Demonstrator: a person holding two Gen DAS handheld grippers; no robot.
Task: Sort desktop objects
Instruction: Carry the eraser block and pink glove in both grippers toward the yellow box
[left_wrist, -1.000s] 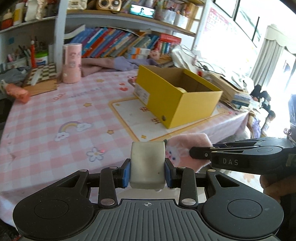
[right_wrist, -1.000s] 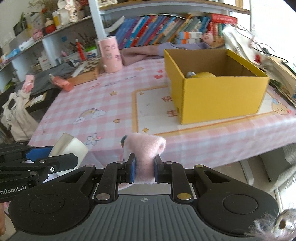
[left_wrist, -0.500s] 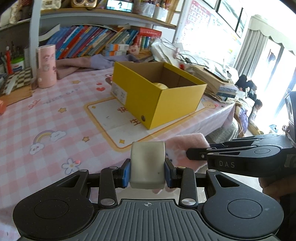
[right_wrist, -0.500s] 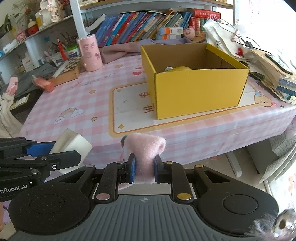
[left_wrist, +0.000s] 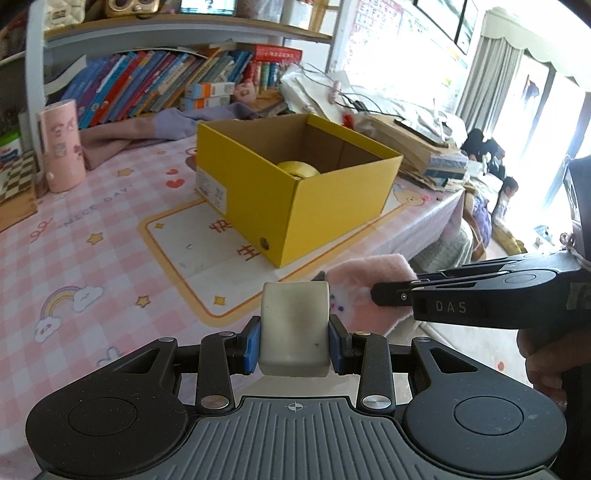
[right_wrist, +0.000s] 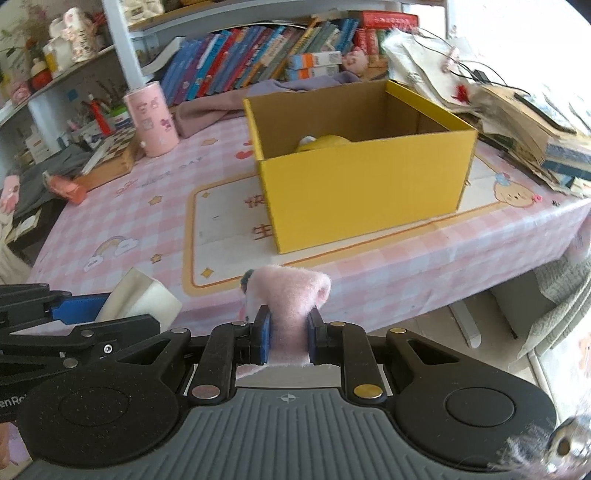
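Pink checked tablecloth (left_wrist: 92, 236) is covering the desk beneath a crowded bookshelf, with both hand-held tools hovering off its near edge. Closest in, the left gripper (left_wrist: 294, 341) is pinching an off-white rectangular eraser-like block (left_wrist: 294, 325) between its blue pads, the block standing upright. Beside it, the right gripper (right_wrist: 289, 334) is squeezing a fluffy pink fabric piece (right_wrist: 291, 295), its jaws pressed nearly together on the soft cloth. Each camera is catching the other tool from the side: the left view is showing the right gripper's black arm lettered "DAS" and part of the hand (left_wrist: 546, 354) holding it, while the right view is showing the block tilted in the left tool's grip.

Further out, an open yellow cardboard box (right_wrist: 364, 184) is sitting on a cream mat with an orange border (right_wrist: 218, 221). A rounded yellow object (left_wrist: 298, 169) is lying inside it; the right view alone is revealing a small white thing touching it. Behind, a pink cylindrical printed tin (right_wrist: 151, 118) is standing upright near a crumpled mauve cloth (left_wrist: 140, 134). Only the right view is showing an orange-pink item (right_wrist: 66, 188) at the table's far left.
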